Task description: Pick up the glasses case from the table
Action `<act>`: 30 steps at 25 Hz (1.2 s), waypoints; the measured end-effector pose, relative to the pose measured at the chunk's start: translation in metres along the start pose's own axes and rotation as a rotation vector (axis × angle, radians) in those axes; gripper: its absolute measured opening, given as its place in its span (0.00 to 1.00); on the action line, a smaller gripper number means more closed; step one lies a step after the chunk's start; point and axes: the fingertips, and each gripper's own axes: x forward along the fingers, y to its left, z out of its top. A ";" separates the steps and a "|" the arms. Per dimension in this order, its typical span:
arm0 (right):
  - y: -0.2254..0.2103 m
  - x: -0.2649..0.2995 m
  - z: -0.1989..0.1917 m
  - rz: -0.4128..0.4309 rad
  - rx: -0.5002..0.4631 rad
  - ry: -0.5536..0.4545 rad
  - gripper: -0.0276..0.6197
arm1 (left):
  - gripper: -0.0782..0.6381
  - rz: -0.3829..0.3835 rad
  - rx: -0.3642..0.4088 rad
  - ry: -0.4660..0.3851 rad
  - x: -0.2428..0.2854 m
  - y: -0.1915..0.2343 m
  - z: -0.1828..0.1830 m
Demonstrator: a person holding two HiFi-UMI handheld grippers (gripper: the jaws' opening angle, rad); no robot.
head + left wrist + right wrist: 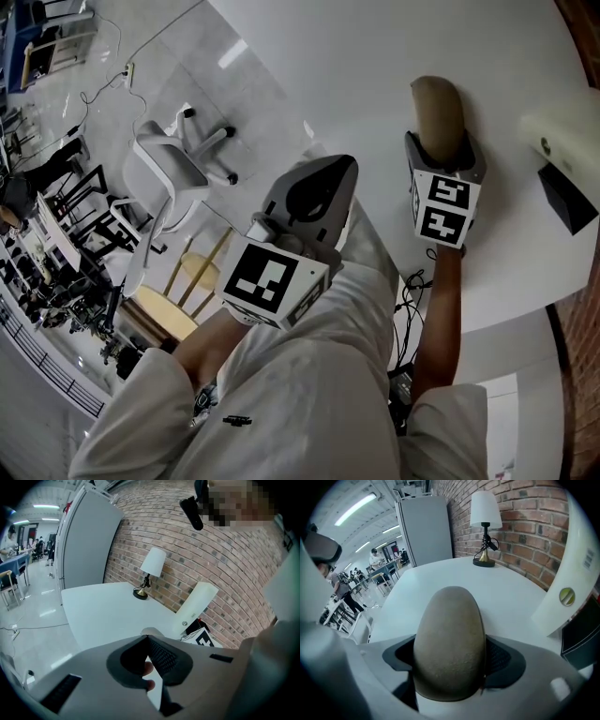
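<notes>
The glasses case (438, 111) is a tan, rounded, felt-like shell. My right gripper (444, 148) is shut on it and holds it over the white table (356, 75), near the table's right part. In the right gripper view the case (450, 634) fills the middle between the two dark pads (506, 660) and hides the space behind it. My left gripper (323, 183) hangs off the table's near edge, over my lap, with its jaws closed to a point and nothing in them. In the left gripper view its tips (146, 639) meet, and a hand's fingers show behind them.
A white slanted device (562, 131) and a black box (567, 199) stand at the table's right, by the brick wall. A small white-shaded lamp (485, 522) stands at the far end. On the floor to the left are a white office chair (173, 159) and a wooden chair (183, 291).
</notes>
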 end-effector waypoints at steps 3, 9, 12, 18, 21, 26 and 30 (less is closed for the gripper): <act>-0.003 0.000 0.000 -0.007 -0.002 -0.008 0.69 | 0.12 0.001 -0.001 -0.002 -0.001 0.003 0.000; -0.004 -0.002 -0.001 -0.024 -0.019 -0.026 0.67 | 0.12 -0.002 -0.001 -0.007 -0.004 0.005 -0.003; -0.004 -0.007 0.002 -0.034 -0.012 -0.052 0.67 | 0.12 -0.007 0.003 -0.014 -0.006 0.004 0.000; -0.004 -0.021 0.015 -0.041 -0.001 -0.106 0.67 | 0.12 -0.009 0.012 -0.036 -0.012 0.005 0.008; -0.007 -0.030 0.021 -0.064 -0.012 -0.134 0.67 | 0.12 -0.007 0.014 -0.047 -0.016 0.004 0.010; -0.005 -0.053 0.029 -0.073 -0.012 -0.167 0.67 | 0.12 -0.013 0.024 -0.075 -0.027 -0.004 0.021; -0.001 -0.073 0.037 -0.076 -0.006 -0.199 0.67 | 0.12 -0.022 0.039 -0.094 -0.034 -0.011 0.029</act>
